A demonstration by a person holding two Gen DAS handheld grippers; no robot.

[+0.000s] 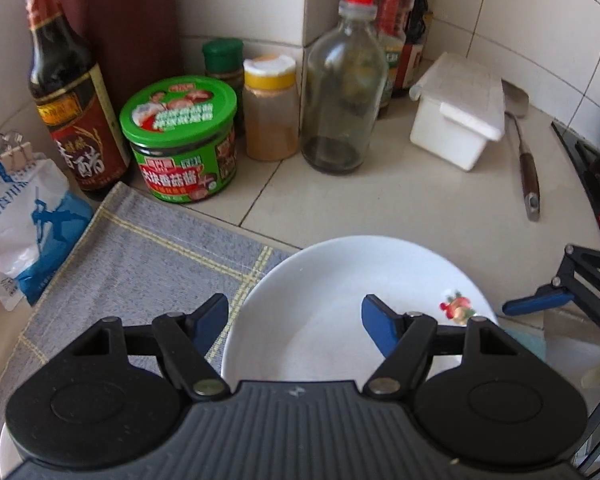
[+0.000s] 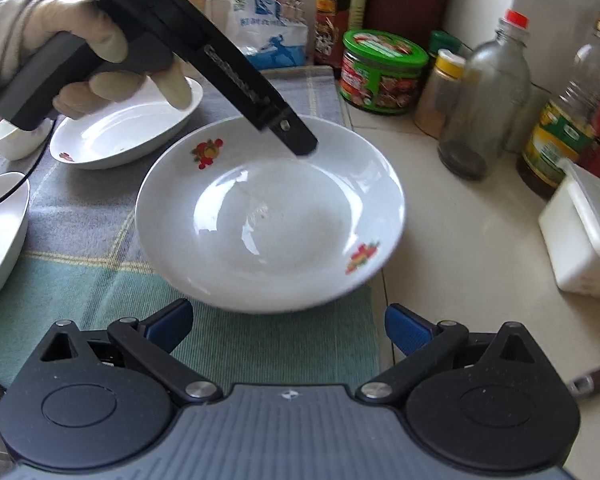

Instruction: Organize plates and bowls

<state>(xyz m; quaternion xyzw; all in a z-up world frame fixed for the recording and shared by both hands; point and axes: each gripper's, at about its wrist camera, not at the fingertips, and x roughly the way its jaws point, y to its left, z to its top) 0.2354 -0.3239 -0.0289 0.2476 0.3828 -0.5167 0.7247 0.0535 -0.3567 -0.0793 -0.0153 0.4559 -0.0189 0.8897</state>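
Plate [image 2: 268, 216] beside crowded condiment jars [image 2: 380, 72]

A round jar with a green lid [image 1: 179, 106] stands on the pale tiled counter [image 1: 380, 204]. Left of the jar is a tall dark bottle with a red label [image 1: 70, 92], and further left lies a blue and white plastic bag [image 1: 24, 216]. Right of the jar stand a small yellow-capped spice jar [image 1: 271, 108] and a clear glass bottle with a red cap [image 1: 342, 88]. Well to the right of the jar sits a white plastic box [image 1: 458, 114]. A grey checked cloth [image 1: 140, 252] lies in front of the jar.
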